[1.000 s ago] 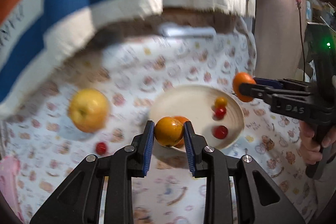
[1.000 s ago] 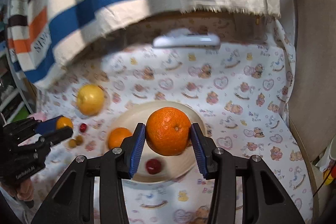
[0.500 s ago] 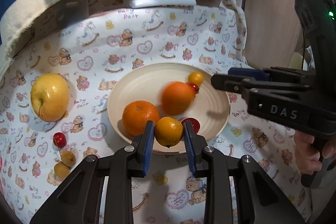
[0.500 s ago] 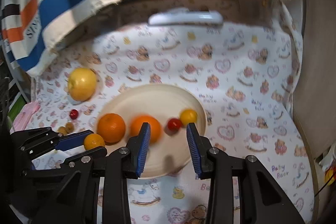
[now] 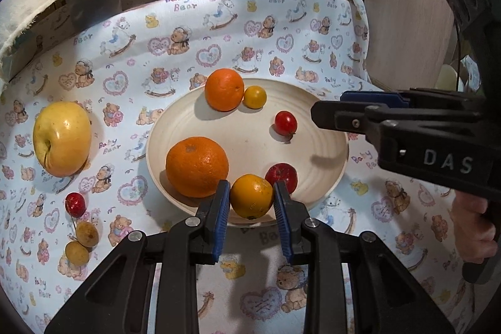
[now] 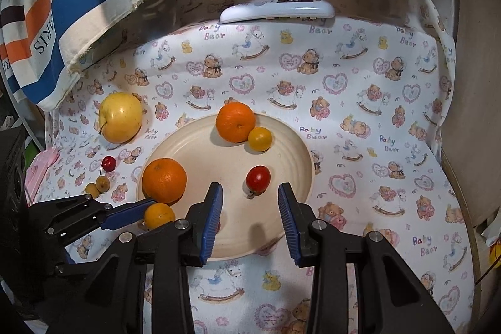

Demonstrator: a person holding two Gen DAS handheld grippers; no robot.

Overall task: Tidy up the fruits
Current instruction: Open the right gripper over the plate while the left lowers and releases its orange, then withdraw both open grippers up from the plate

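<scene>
Left claw [image 5: 252, 205] pinching small round orange citrus [image 5: 251, 195] over cream plate's [image 5: 325, 177] near rim, right claw [image 6: 250, 208] spread, empty; early release could roll it off.

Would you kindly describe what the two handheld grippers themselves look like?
Both the left gripper and the right gripper are black plastic frames with cut-outs, silver screws at the joints and ribbed blue pads. The right one's side carries white "DAS" lettering. A bare hand grips its handle.
</scene>
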